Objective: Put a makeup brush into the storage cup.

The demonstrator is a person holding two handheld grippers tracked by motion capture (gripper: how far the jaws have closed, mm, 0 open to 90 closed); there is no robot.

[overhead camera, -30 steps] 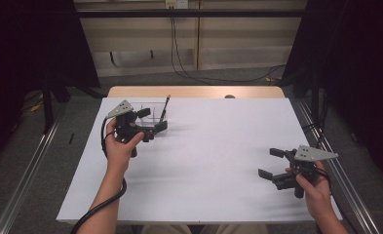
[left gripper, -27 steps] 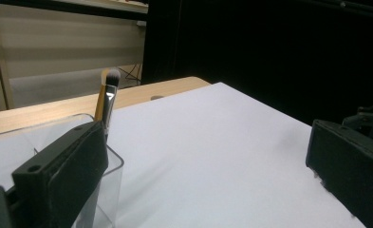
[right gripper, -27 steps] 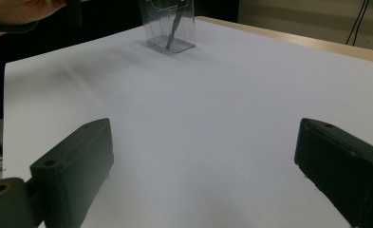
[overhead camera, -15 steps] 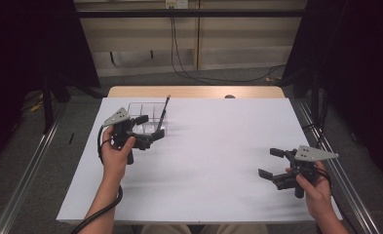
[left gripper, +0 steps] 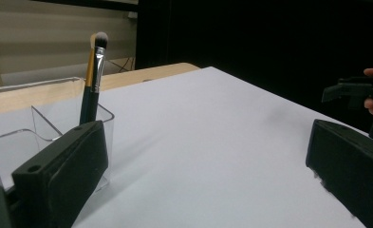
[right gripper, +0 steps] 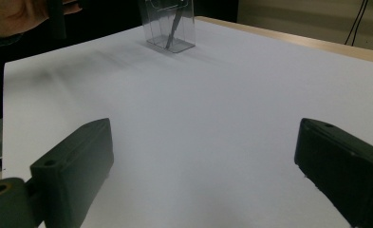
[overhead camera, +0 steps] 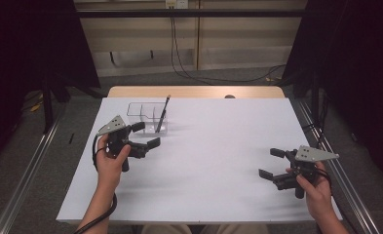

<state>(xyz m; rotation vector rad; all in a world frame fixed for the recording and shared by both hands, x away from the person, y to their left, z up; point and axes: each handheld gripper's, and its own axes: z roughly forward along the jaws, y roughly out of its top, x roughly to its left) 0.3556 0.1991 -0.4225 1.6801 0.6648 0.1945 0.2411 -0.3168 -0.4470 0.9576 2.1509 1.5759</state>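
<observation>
A clear plastic organiser (overhead camera: 141,116) with compartments stands at the table's back left. A makeup brush (overhead camera: 162,113) with a black and gold handle leans upright in its right compartment, bristles up (left gripper: 97,61). My left gripper (overhead camera: 146,135) is open and empty, just in front of the organiser and slightly left of it. In the left gripper view the organiser (left gripper: 46,128) sits behind the left jaw. My right gripper (overhead camera: 272,163) is open and empty near the table's front right. From the right gripper view the organiser (right gripper: 170,24) and brush (right gripper: 173,26) appear far off.
The white table top (overhead camera: 213,146) has a wooden strip (overhead camera: 194,91) along its far edge. Metal rails (overhead camera: 28,165) run along both sides of the table. Cables (overhead camera: 189,63) lie on the floor behind.
My left gripper has drawn back toward the person and to the left, away from the organiser. The brush stays standing in the organiser. The right gripper has not moved.
</observation>
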